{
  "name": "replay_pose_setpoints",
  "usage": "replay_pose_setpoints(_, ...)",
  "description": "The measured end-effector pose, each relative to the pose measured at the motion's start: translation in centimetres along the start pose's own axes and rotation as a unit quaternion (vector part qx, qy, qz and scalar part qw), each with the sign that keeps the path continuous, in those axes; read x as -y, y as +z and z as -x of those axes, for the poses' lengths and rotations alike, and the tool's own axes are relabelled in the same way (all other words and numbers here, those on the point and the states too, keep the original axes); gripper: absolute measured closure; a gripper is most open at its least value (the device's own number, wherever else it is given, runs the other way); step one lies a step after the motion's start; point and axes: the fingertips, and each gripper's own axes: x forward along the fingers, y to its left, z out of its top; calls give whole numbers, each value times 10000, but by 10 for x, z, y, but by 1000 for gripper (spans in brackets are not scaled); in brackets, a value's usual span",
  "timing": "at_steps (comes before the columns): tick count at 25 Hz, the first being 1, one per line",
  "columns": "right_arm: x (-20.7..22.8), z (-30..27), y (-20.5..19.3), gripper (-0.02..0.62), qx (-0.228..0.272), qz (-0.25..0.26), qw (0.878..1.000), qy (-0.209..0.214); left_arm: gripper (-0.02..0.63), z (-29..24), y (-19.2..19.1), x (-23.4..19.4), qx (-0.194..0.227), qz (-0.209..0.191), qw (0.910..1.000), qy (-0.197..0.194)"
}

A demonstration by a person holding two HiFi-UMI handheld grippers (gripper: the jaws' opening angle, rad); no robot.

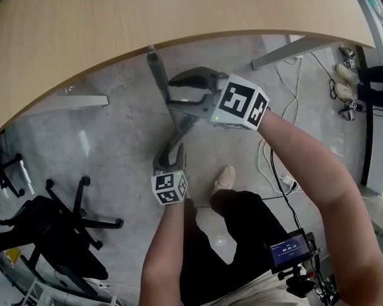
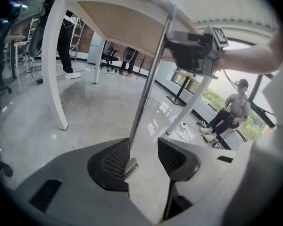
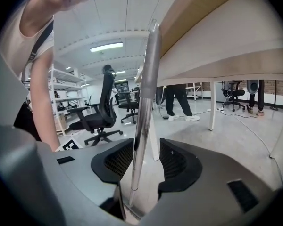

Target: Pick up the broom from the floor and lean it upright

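Note:
The broom stands nearly upright, its metal handle (image 1: 161, 81) leaning against the edge of the wooden table (image 1: 147, 11). My right gripper (image 1: 171, 94) is open around the upper handle; in the right gripper view the handle (image 3: 144, 102) runs between the pads with a gap on each side. My left gripper (image 1: 171, 148) is open lower down. In the left gripper view the handle (image 2: 148, 84) passes close by the left pad and the small brush head (image 2: 132, 165) rests on the floor between the jaws. The right gripper (image 2: 193, 51) shows there too, high on the handle.
A black office chair (image 1: 51, 228) stands at the lower left. White table legs (image 2: 54, 65) stand to the left, and cables (image 1: 281, 164) trail over the grey floor on the right. My shoe (image 1: 225, 178) is just behind the broom. Other people stand and sit farther off (image 1: 364, 81).

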Motion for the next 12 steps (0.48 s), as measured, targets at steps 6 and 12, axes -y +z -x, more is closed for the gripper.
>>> replay_pose_setpoints(6,11,20,2,421,98,-210,9985,-488,430,21,12,0,105,-193,9997,-105)
replay_pose_setpoints(12,3,58,-4,420,57,-702,9899,-1231,430,77,32,-15,188,-528,9983,-136)
